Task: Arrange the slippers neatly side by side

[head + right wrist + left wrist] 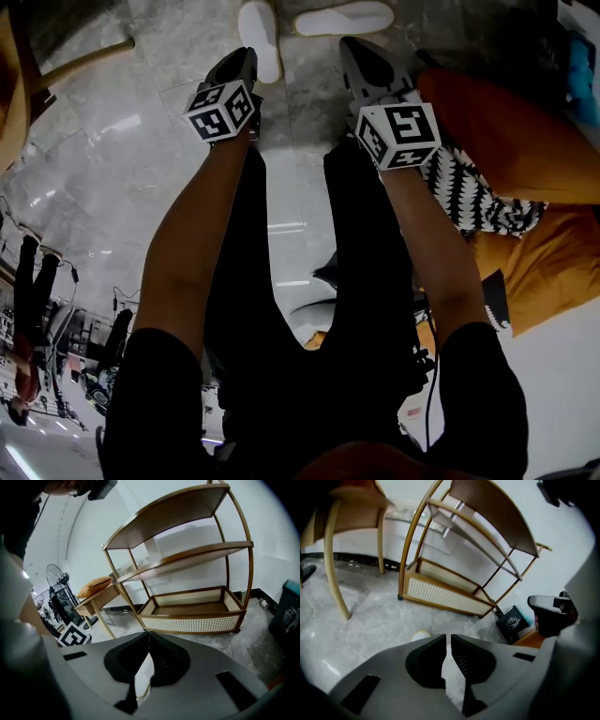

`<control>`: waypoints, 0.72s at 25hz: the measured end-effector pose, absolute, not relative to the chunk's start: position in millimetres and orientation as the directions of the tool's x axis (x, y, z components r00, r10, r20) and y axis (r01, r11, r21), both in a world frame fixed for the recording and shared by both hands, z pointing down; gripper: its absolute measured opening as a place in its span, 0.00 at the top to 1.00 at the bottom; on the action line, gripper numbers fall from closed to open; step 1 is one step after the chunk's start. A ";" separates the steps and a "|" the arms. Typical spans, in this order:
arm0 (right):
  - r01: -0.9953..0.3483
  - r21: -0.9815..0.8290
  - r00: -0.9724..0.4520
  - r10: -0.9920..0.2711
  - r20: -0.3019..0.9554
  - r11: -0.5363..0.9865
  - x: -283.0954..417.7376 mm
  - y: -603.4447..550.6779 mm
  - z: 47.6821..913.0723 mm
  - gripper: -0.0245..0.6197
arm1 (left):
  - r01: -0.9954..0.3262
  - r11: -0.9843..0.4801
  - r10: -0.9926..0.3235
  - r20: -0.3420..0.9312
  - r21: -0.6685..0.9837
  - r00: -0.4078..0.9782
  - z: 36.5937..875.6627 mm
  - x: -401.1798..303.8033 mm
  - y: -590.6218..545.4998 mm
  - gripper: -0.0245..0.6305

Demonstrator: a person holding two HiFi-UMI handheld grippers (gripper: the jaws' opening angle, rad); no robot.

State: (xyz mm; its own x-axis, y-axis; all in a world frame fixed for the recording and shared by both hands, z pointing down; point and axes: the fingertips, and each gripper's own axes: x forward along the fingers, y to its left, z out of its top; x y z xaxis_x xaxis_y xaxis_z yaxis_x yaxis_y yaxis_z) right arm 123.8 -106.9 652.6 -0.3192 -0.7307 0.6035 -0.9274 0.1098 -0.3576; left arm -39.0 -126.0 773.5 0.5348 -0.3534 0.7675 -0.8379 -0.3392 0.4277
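Head view, looking steeply down: both arms are stretched forward and each hand carries tongs over a grey marble floor (112, 122).

Slippers: both are plain white, soft-looking and rounded at the ends, with no pattern visible.
- The near slipper (260, 37) lies lengthwise, pointing away from the person. Its near end is just beside the tip of the left tongs (246, 54), on the side facing the right tongs. Contact cannot be told from this view.
- The far slipper (343, 19) lies crosswise, just beyond the tip of the right tongs (349, 45). It runs from ahead of the gap between the two tongs to ahead of the right tongs.
- The two slippers sit at roughly a right angle with their ends close together, so they are not side by side. Both rest on the floor and neither is held.

Left tongs, left gripper view: the tips stand slightly apart with a narrow slit between them. Nothing is pinched. A rounded white slipper end shows just past the tips.

Right tongs, right gripper view: the tips are pressed together, touching at the front, with nothing gripped.

Surroundings: a wooden shelf rack (192, 569) with a cane-panelled base stands ahead of both tongs. An orange cushion (511, 131) lies on the outer side of the right tongs, and a black-and-white patterned cloth (469, 197) lies against it under the right forearm.
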 end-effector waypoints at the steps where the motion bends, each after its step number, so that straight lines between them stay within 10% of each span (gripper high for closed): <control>1: -0.927 -0.362 -0.314 -0.738 0.597 0.102 120.6 -106.5 635.3 0.91 | -0.830 -0.367 -0.384 0.744 0.420 0.546 747.4 -38.5 -130.2 0.90; 18: -0.871 -0.491 -0.228 -0.873 0.431 -0.015 105.1 -86.0 411.2 0.91 | -0.714 -0.642 -0.609 0.380 0.279 0.696 408.0 -20.3 -151.1 0.93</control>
State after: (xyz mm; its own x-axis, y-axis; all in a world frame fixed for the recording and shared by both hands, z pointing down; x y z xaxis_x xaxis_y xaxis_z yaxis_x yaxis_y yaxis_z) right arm 105.1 -86.0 411.2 -0.2276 -0.8730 0.4314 -0.8712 -0.0153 -0.4907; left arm -20.3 -151.1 408.0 0.6959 -0.6094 0.3800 -0.7144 -0.6417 0.2792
